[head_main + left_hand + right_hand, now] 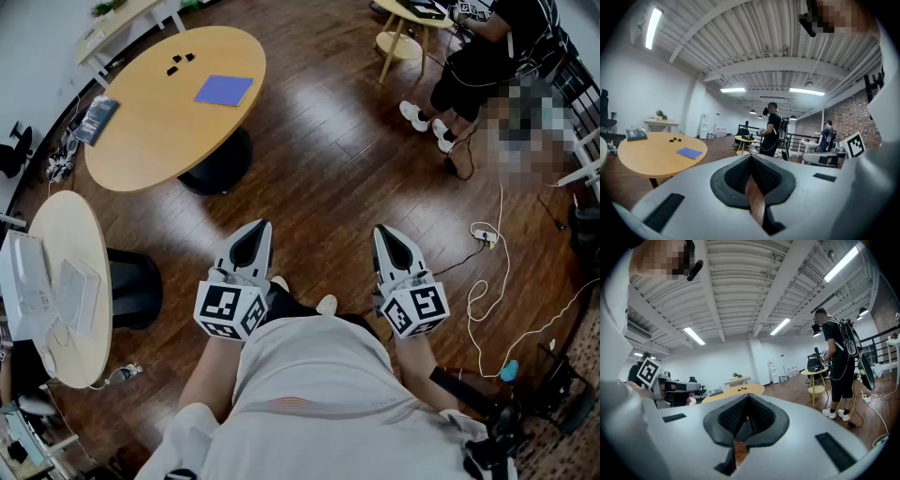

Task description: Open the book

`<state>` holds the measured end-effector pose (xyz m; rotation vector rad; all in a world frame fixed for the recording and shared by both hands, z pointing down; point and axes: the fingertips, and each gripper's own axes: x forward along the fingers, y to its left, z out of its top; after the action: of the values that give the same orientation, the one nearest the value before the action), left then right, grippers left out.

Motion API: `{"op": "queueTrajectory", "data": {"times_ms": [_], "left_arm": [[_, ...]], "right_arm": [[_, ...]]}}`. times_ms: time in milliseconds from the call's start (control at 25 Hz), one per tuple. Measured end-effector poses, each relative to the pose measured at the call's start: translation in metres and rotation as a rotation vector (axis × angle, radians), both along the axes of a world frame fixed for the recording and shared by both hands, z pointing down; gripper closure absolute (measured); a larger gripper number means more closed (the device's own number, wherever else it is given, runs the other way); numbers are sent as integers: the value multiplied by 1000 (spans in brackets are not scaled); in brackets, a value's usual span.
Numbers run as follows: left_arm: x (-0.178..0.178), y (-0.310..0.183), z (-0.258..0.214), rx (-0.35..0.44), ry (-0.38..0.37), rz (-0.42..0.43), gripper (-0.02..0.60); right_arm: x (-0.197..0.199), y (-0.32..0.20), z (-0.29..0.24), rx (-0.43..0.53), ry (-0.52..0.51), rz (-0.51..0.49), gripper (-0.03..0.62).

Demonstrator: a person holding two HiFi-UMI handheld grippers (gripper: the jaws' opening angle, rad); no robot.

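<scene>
Blue book (224,90) on table (150,141), well apart from closed left claw (258,231), right claw (383,233)

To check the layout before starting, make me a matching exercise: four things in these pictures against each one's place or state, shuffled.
Things:
1. blue book
2. dark book
3. white cable
4. left gripper

Place or state:
A. loose on the floor, at the head view's right
B. shut, nothing between its jaws
C. at the round table's edge, on the head view's left
D. lying closed on the round table, toward the head view's right

Pairs: 1-D, 2-C, 3-A, 4-B
</scene>
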<state>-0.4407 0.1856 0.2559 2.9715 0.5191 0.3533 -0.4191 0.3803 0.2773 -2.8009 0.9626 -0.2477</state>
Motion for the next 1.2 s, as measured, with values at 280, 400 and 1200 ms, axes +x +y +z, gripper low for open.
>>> {"op": "queueTrajectory", "data": {"times_ms": [280,400,1200], "left_arm": [[31,23,-2,-3,25,18,570],[52,37,6,-11,7,57,569],[310,-18,17,-76,-22,35,570]], "right_arm": [[17,20,5,15,2,19,591],[32,29,11,3,-7,39,591],[291,-14,3,-99,-3,9,591]]}}
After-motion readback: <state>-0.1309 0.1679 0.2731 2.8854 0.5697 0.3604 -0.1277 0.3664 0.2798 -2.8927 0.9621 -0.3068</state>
